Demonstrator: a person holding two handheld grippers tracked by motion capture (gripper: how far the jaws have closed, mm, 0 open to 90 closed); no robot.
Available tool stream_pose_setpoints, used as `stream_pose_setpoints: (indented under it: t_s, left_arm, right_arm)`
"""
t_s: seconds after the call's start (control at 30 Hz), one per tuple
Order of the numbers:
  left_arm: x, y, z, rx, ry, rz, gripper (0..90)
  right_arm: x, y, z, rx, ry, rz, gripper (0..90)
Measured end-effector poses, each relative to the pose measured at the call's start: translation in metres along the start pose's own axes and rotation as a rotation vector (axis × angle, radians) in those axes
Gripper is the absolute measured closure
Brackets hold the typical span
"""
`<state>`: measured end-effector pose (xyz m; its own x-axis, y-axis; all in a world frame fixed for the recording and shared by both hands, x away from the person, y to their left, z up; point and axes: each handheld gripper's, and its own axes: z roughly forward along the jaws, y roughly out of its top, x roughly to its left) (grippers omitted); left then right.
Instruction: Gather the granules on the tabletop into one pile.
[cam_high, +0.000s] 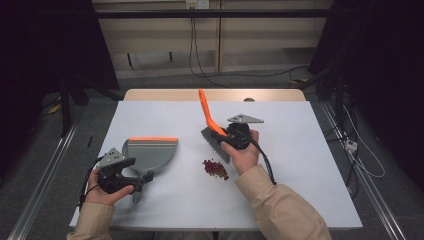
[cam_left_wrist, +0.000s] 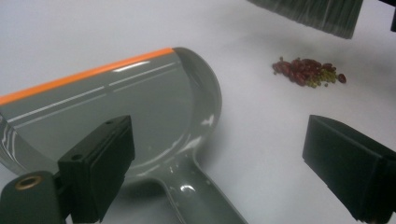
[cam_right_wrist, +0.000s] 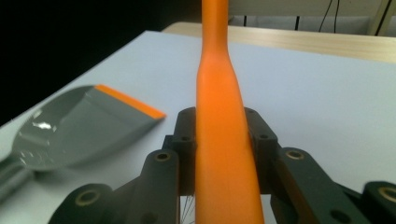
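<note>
The right tool (cam_right_wrist: 219, 154) is clamped on the orange brush (cam_high: 212, 127) handle, bristles poised just behind the beans (cam_high: 215, 168) near the bench (cam_high: 300, 165) middle, likely to sweep them. The left tool (cam_left_wrist: 224, 163) gapes wide over the grey, orange-lipped dustpan (cam_left_wrist: 116, 112) handle, holding nothing, toward the bench's front-left corner.

Grey dustpan (cam_high: 150, 153) – orange lip; orange-handled brush (cam_high: 210, 121); dark red beans (cam_high: 215, 168)
</note>
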<state>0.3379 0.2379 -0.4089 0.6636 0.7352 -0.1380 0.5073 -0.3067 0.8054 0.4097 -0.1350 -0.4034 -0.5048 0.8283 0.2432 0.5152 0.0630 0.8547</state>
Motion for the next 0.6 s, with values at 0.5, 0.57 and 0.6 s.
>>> stream_pose_setpoints:
  t_s: [0.5,0.57,0.6]
  left_arm:
    - [-0.006,-0.013,0.003,0.091,0.048,-0.021,12.6]
    - [-0.006,-0.015,0.004,0.115,0.061,-0.022,13.8]
    - [-0.006,-0.015,0.005,0.123,0.071,-0.021,14.7]
  right_arm:
    - [-0.027,-0.028,-0.031,0.047,-0.008,-0.085,71.0]
    - [-0.028,-0.03,-0.034,0.049,-0.017,-0.099,71.0]
    - [-0.028,-0.031,-0.034,0.049,-0.012,-0.101,71.0]
